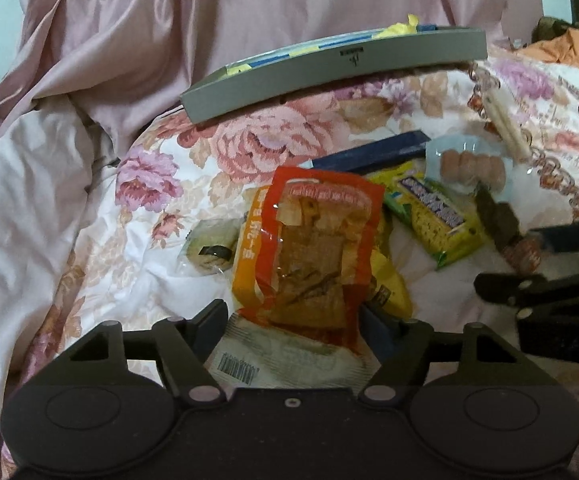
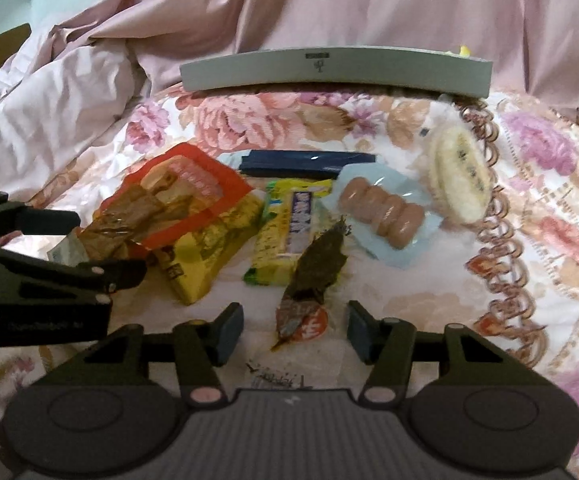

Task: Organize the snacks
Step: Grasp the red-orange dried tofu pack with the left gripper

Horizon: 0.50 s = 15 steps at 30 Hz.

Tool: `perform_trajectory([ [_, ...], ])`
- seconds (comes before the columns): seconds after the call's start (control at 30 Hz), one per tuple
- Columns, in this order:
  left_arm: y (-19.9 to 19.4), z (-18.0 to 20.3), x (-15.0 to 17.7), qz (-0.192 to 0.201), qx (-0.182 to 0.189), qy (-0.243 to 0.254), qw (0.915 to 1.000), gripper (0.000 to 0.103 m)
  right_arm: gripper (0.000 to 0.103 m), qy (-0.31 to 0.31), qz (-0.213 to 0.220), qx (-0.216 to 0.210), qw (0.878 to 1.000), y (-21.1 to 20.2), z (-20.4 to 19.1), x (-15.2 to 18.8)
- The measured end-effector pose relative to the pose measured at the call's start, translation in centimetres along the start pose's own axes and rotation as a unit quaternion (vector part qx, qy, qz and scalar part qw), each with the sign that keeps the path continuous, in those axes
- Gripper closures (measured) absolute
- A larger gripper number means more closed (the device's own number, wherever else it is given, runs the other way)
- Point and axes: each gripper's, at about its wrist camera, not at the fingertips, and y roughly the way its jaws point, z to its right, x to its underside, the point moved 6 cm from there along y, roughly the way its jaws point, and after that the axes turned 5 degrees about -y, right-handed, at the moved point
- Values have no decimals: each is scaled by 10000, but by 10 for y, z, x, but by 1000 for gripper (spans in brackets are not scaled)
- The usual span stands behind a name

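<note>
The snacks lie in a loose pile on a floral quilt [image 2: 429, 280]. The red-and-orange packet [image 1: 313, 248] has a clear window showing brown, flat strips inside; it overlaps a yellow packet [image 2: 205, 248] and a white wrapper with a barcode [image 1: 285, 364]. Right of these sits a yellow-green bar with a blue label [image 2: 289, 232], then a pale blue tray pack of four pinkish sausages [image 2: 381, 216], and an oval cream pastry [image 2: 459, 176] farther right. A dark navy packet [image 2: 307, 162] lies behind the pile, and a round greenish snack in clear wrap [image 1: 211, 250] to the left of it. A dark brown crinkled sachet with an orange end [image 2: 309, 288] lies nearest the right gripper.

The left gripper [image 1: 293, 320] stands wide apart around the lower end of the red-and-orange packet, its fingers beside the packet; whether they press it cannot be told. The right gripper [image 2: 295, 328] is released, jaws spread on either side of the sachet's orange end, not touching it.

Beyond the pile a grey shallow box [image 2: 337, 70] rests on the quilt, with pink bedding [image 2: 329, 4] bunched behind.
</note>
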Motion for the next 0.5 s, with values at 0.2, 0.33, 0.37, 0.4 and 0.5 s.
perform_trajectory([
  [0.2,10,1,2,-222,-47,67,9997,38,42,65,-31,-105,9999,4,3,0],
  [0.33,9,-4,4,-281,105,-111,9995,42,42,40,-4,-156,9999,5,0,0],
  [0.37,8,-5,5,-291,168,-189,9993,43,42,31,2,-165,9999,5,0,0],
  [0.4,7,-7,6,-295,258,-309,9988,43,42,17,10,-178,9998,6,-1,0],
  [0.5,3,-11,11,-228,403,-590,9972,44,42,-43,32,-233,9997,5,-4,-1],
])
